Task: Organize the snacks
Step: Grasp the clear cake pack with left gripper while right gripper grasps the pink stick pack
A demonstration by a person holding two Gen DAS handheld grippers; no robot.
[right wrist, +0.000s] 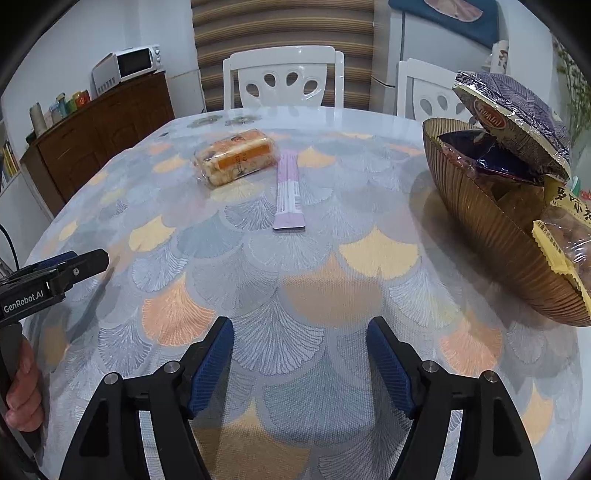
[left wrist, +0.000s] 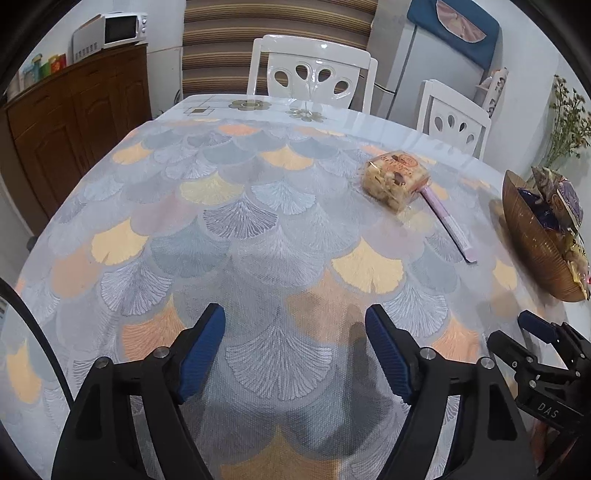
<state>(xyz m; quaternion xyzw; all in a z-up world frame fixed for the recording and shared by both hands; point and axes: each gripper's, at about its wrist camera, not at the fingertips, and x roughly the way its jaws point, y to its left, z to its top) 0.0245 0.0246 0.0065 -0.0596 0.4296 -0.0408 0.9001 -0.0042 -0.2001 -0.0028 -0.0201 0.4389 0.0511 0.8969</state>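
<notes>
A clear pack of nutty snack bars (left wrist: pixel 397 181) (right wrist: pixel 236 157) lies on the table, far side. A long pink stick packet (left wrist: pixel 448 223) (right wrist: pixel 288 192) lies just right of it. A ribbed brown bowl (left wrist: pixel 532 243) (right wrist: pixel 480 229) at the right edge holds several snack packs, among them a purple one (right wrist: pixel 517 110) and a yellow-labelled bag (right wrist: pixel 569 236). My left gripper (left wrist: pixel 295 354) is open and empty above the near cloth. My right gripper (right wrist: pixel 299 365) is open and empty, left of the bowl. Each shows in the other's view: right gripper (left wrist: pixel 546 347), left gripper (right wrist: pixel 74 262).
The table wears a fan-patterned cloth (left wrist: pixel 258 229) (right wrist: pixel 332 280). Two white chairs (left wrist: pixel 314 74) (right wrist: pixel 284 77) stand at the far side. A brown sideboard (left wrist: pixel 66 122) with a microwave (left wrist: pixel 122 29) is at the left. A fridge (left wrist: pixel 436 62) stands behind, a plant (left wrist: pixel 569 122) at the right.
</notes>
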